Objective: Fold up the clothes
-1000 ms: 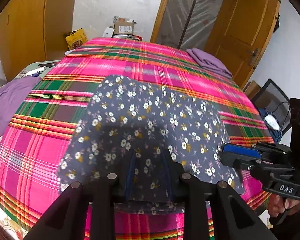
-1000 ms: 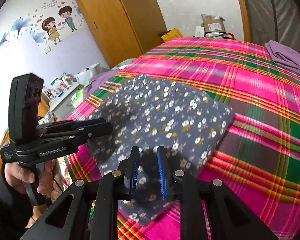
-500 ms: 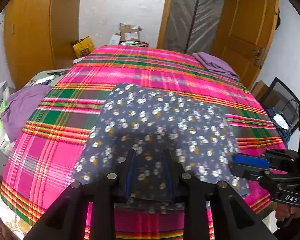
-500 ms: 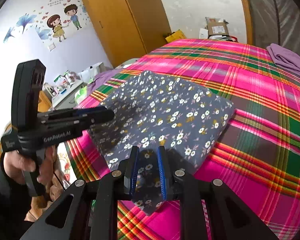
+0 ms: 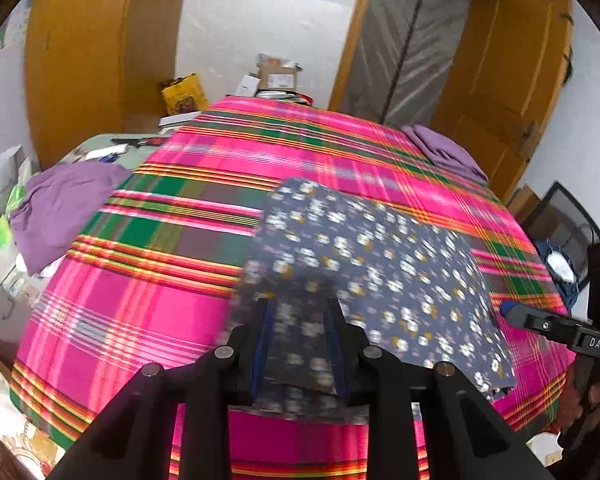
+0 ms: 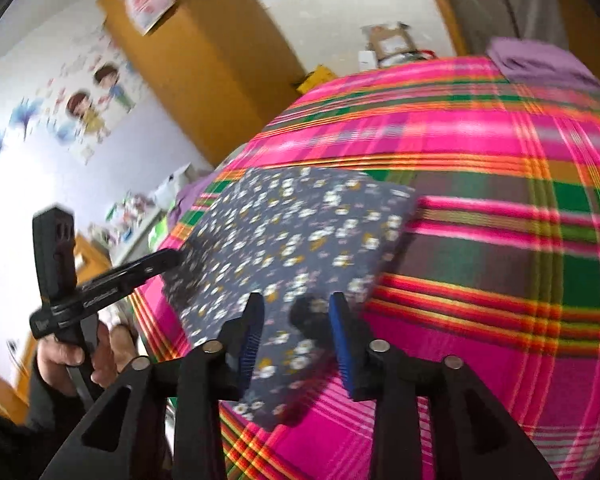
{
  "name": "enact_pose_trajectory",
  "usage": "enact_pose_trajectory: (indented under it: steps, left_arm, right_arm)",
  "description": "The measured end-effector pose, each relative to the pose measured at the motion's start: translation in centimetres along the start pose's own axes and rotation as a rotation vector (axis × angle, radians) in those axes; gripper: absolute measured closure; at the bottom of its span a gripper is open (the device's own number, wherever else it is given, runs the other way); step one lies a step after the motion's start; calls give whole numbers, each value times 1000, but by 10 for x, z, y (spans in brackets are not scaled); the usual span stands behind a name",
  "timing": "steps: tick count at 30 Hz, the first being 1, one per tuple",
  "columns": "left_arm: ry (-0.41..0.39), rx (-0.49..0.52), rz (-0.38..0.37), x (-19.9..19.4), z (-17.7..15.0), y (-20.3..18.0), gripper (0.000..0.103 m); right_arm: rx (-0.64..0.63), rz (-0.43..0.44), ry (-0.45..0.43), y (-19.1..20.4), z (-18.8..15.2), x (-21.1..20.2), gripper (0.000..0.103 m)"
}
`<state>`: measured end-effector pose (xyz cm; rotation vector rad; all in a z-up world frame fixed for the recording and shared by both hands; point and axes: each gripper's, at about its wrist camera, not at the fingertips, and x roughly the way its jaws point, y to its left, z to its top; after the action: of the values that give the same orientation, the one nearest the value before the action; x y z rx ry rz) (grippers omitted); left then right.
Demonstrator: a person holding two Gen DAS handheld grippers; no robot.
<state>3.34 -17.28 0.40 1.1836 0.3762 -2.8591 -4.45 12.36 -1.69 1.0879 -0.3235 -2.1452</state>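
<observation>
Right tool [image 6: 298,334] has just opened over one floral garment [image 6: 292,232].

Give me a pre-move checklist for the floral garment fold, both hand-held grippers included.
1. Right hand-held gripper released: ok. Its jaws have just been opening; the floral garment has its near edge between them, pads clear of it.
2. Left hand-held gripper grip: cannot tell. Cloth lies between its jaws, but the view is blurred.
3. Garment folded into a compact rectangle on the plaid bedspread: ok.
4. Near edge lying square: cannot tell, blurred.
5. Purple cloth apart from the garment: ok, it sits at the far corner.
</observation>
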Motion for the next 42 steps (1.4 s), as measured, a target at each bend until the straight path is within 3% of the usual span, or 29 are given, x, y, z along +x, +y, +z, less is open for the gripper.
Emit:
enact_pose_trajectory:
  steps: [10,22,29,42]
  left_arm:
    - [67,-131,-144,8,-3,43,75]
    - [123,-198,-208,19,-12,61,73]
    - [129,-187,-186,23,-11,59,67]
    - [83,-145,-174,28,-9,54,66]
  right_arm:
    - [170,92,44,-27,-5,4,63]
    - [226,134,93,-29,-5,19,62]
    - [221,136,92,-27,-1,26,62]
    - [199,141,84,-18,6,39,57]
